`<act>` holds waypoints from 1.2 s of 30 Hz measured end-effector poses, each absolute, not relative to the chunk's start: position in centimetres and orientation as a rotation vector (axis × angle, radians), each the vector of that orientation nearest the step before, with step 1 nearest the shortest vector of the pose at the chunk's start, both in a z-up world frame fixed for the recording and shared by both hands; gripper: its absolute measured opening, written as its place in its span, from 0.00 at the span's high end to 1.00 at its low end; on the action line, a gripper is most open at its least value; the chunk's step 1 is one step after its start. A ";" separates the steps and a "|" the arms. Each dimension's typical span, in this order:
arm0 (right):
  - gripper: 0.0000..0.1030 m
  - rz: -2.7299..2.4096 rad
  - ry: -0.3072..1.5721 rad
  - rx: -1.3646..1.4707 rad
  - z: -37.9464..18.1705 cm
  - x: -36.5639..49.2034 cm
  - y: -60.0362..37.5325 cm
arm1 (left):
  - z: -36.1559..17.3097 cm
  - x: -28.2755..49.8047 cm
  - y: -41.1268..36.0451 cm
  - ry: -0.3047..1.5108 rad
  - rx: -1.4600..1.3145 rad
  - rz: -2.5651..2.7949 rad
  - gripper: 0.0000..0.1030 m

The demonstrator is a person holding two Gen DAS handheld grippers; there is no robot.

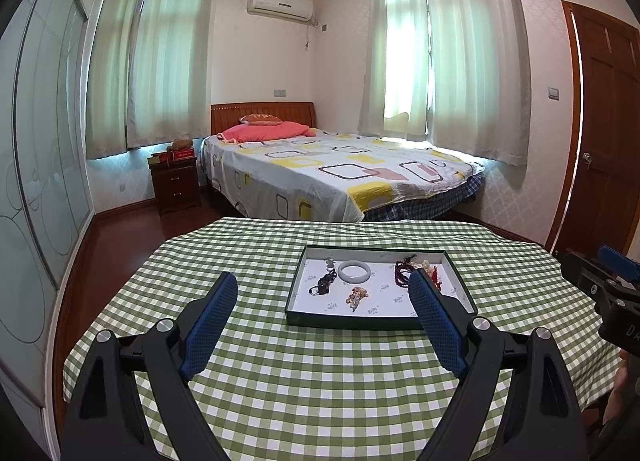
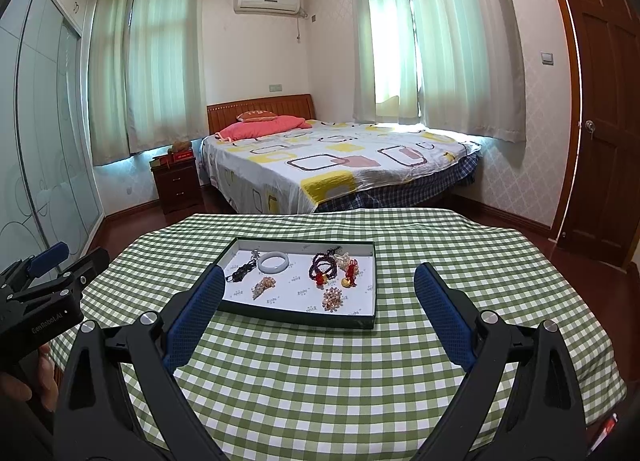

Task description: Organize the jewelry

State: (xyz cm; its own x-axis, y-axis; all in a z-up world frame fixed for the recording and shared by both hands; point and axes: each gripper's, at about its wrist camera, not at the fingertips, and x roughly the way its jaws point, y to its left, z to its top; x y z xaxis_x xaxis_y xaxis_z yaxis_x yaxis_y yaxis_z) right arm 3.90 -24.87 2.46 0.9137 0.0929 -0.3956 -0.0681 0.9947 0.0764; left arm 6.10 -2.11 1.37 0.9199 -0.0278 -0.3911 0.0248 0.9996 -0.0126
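Jewelry: all inside tray (image 2: pixel 362 261), centre frame, on counter (image 2: pixel 320 361); bangle (image 2: pixel 273 262) upper left, beads (image 2: pixel 322 267) right. Left tongs (image 1: pixel 322 307) and right tongs (image 2: pixel 318 299): spread wide, empty, hovering short of tray. Stage indeterminate: sorting pending or complete.

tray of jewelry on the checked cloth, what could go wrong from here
The dark beads, red tassel and gold charm lie bunched together, so one grab may drag several. The bangle looks smooth and could slip from the pads. The tray sits loose on the cloth and may slide.
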 end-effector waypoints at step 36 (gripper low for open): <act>0.09 0.091 0.434 0.064 1.1 4.6 -24.5 | 1.1 6.7 -2.5 0.403 -0.013 -0.031 0.18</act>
